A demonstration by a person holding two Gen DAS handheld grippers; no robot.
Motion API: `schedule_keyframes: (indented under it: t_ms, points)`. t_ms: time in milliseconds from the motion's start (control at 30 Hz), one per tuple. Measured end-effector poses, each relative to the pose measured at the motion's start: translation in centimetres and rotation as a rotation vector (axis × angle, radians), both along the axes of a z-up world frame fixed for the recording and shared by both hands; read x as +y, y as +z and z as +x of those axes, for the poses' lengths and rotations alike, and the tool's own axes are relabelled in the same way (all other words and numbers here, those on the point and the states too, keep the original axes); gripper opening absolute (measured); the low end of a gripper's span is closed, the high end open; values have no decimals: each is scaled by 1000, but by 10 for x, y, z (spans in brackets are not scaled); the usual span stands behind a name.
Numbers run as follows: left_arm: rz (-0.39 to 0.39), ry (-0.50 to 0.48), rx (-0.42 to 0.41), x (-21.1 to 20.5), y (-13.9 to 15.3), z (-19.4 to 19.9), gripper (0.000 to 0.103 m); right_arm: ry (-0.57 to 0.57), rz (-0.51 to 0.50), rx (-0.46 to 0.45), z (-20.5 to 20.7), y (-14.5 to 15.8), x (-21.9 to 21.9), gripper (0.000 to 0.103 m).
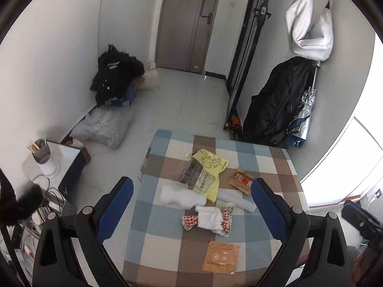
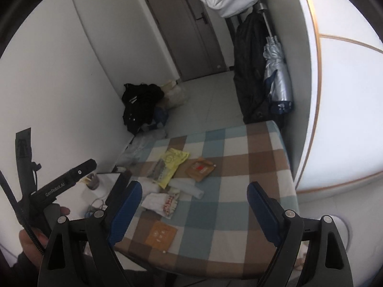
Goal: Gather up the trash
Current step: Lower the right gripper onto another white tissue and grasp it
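Trash lies on a checked table: a yellow plastic bag with a printed wrapper on it, a brown packet, white foam pieces, a red-patterned wrapper with white tissue, and an orange packet nearest me. The right wrist view shows the same items: yellow bag, brown packet, orange packet. My left gripper is open and empty above the trash. My right gripper is open and empty above the table.
A white side table with a cup of sticks stands left. Bags and dark clothes lie on the floor by the wall. A dark jacket and umbrella hang at the right. A closed door is at the back.
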State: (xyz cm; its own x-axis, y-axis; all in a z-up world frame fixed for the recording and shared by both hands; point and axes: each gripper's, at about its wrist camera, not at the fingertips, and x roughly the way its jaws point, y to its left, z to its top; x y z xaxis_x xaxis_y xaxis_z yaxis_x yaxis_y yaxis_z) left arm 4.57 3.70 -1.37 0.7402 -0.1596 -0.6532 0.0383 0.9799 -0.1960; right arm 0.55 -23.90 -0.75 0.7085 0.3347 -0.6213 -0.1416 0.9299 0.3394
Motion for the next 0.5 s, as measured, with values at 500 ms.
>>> schedule_keyframes:
  t_ms: [500]
  points:
    - [-212,85,172,77,-32,10,97,107,-89,173,40,-77,80,90]
